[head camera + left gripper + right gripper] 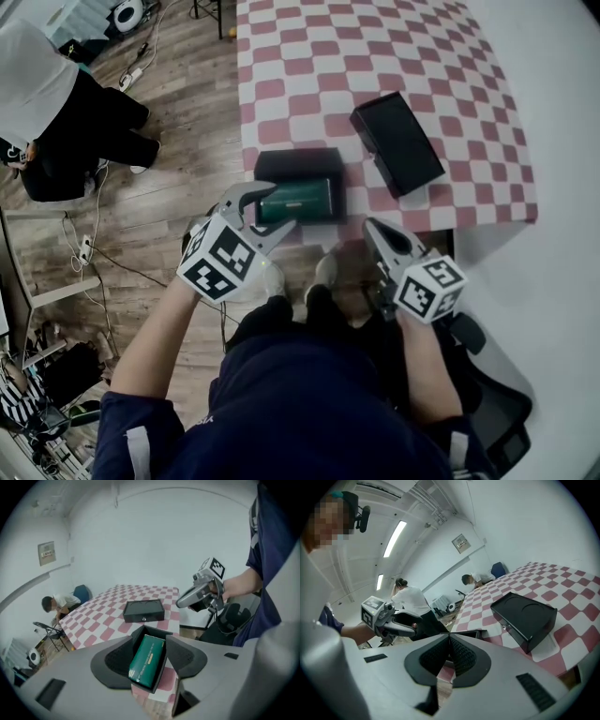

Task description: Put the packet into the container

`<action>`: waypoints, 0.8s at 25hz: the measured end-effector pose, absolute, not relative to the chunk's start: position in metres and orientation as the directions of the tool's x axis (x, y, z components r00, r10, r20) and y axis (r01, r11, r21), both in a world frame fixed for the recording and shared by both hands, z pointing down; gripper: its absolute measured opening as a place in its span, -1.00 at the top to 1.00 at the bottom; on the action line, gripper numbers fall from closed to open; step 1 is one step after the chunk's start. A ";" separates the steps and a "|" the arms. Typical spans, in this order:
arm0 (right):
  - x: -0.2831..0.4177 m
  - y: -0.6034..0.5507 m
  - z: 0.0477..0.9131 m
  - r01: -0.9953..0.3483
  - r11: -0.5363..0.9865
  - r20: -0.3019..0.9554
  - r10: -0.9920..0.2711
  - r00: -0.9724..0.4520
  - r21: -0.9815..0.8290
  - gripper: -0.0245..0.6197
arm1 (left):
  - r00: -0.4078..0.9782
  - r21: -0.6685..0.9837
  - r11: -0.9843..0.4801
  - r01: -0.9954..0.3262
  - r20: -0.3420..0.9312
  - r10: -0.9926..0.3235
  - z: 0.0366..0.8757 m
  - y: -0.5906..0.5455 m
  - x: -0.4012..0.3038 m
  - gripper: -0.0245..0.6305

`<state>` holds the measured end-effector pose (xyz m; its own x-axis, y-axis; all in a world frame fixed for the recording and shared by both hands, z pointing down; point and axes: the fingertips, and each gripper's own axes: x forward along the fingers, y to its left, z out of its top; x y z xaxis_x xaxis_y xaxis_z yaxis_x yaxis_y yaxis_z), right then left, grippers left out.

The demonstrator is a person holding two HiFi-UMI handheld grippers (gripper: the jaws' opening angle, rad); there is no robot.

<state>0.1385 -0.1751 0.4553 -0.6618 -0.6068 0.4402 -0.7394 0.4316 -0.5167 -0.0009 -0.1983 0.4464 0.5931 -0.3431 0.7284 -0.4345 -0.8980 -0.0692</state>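
Note:
A green packet (298, 201) (147, 660) lies inside the open black container (300, 157) (151, 631) at the near edge of the checkered table. My left gripper (279, 208) (150, 641) hovers at the container's near left corner. Its jaws stand apart on either side of the packet, and the pads do not press on it. A closed black box (397, 141) (144, 610) (525, 616) rests further back to the right. My right gripper (370, 225) (449, 637) hangs just off the table's near edge, right of the container, jaws shut and empty.
The red-and-white checkered cloth (375, 56) covers the table, and its near edge (441, 220) runs right in front of both grippers. A person (56, 112) crouches on the wooden floor to the left among cables. A black chair (497, 394) stands at the lower right.

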 end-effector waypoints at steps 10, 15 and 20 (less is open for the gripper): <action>0.095 -0.168 0.430 -0.754 0.468 0.444 -0.613 -0.653 -0.462 0.87 | 0.709 0.052 -0.794 -0.606 0.489 -0.509 0.404 -0.179 -0.053 0.70; 0.070 -0.163 0.420 -0.751 0.494 0.445 -0.606 -0.659 -0.439 0.87 | 0.710 0.109 -0.752 -0.651 0.439 -0.551 0.399 -0.175 -0.078 0.79; 0.054 -0.159 0.410 -0.749 0.517 0.443 -0.605 -0.662 -0.414 0.87 | 0.720 0.163 -0.727 -0.667 0.391 -0.573 0.399 -0.169 -0.093 0.83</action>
